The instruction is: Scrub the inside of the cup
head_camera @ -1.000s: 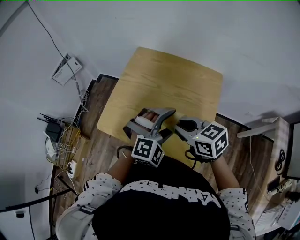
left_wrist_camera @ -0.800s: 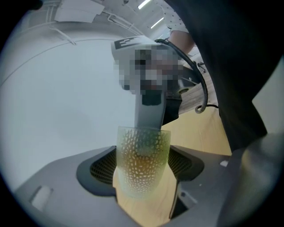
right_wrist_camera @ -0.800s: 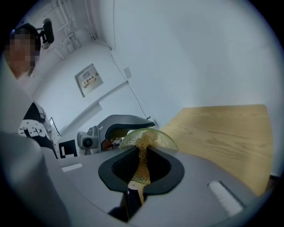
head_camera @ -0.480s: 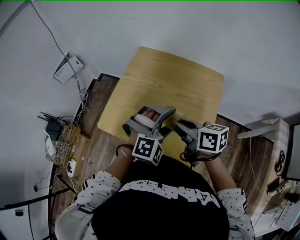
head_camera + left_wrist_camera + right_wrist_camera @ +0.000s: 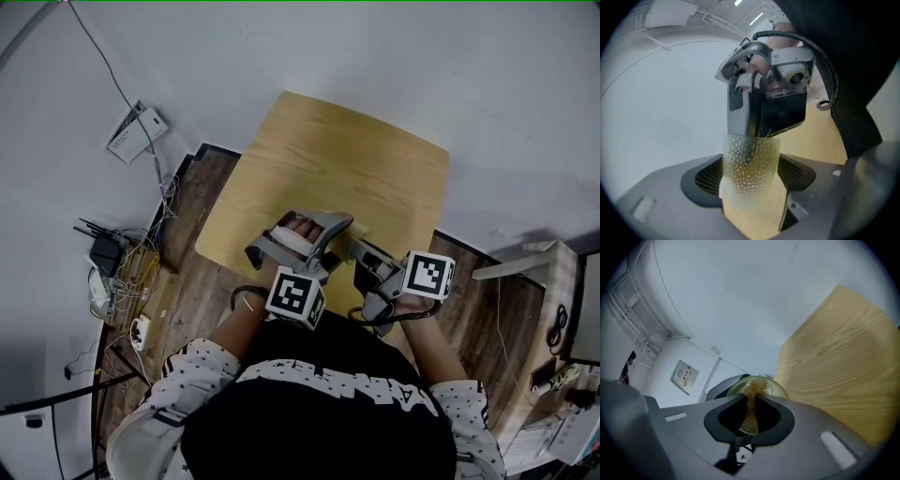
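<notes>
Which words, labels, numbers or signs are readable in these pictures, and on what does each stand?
No text is readable.
White print on the black shirt: warped, unreadable.
Notice on the wall: too small to read.
Marker cube: square patterns only, no words.

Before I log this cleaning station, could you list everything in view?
pale wooden table: one, light wood with rounded corners, centre of the head view
translucent greenish dimpled cup: one, between the left gripper's jaws
golden-brown mesh scrubber: one, reaching into the cup
black router: one, on the floor at left
tangled cables: a bundle, beside the router
white flat box: one, upper left
dark plank floor: brown, around the table
left gripper: grey, shut on the cup
right gripper: grey, shut on the scrubber
person: one, black printed shirt, bottom
</notes>
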Demonstrator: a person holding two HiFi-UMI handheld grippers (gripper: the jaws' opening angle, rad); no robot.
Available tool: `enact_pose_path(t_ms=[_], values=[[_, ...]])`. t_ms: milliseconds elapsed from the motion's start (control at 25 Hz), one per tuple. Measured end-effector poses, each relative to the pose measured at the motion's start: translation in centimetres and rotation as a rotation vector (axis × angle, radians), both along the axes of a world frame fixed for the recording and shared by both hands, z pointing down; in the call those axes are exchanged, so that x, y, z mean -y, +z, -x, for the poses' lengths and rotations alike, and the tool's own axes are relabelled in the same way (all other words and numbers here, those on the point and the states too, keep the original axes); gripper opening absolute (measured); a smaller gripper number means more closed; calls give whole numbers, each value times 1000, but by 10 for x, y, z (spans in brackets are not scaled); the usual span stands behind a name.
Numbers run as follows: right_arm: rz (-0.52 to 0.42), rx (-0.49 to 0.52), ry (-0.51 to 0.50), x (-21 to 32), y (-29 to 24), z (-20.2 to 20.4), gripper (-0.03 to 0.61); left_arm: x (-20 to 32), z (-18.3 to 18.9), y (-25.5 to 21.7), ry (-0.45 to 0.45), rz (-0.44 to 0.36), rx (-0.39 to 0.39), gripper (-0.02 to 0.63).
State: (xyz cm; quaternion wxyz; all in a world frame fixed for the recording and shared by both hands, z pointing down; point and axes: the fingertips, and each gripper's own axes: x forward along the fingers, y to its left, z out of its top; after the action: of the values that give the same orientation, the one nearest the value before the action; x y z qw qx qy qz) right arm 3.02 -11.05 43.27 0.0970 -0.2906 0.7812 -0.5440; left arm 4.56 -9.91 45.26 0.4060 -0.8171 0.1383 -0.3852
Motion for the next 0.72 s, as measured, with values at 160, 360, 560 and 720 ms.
enact_pose_path(t_ms=[160,360,560,720], values=[[121,50,67,-4,12,-9,48,-3,1,-2,1,-3,12,359],[204,210,108,-4,12,-9,48,-4,2,-2,10,-20,23,359],[297,403,153,-4,14,-10,48,-6,3,0,18,-42,40,359],[326,448,167,-6,14,-10,48,-8,4,-1,15,-42,35,359]])
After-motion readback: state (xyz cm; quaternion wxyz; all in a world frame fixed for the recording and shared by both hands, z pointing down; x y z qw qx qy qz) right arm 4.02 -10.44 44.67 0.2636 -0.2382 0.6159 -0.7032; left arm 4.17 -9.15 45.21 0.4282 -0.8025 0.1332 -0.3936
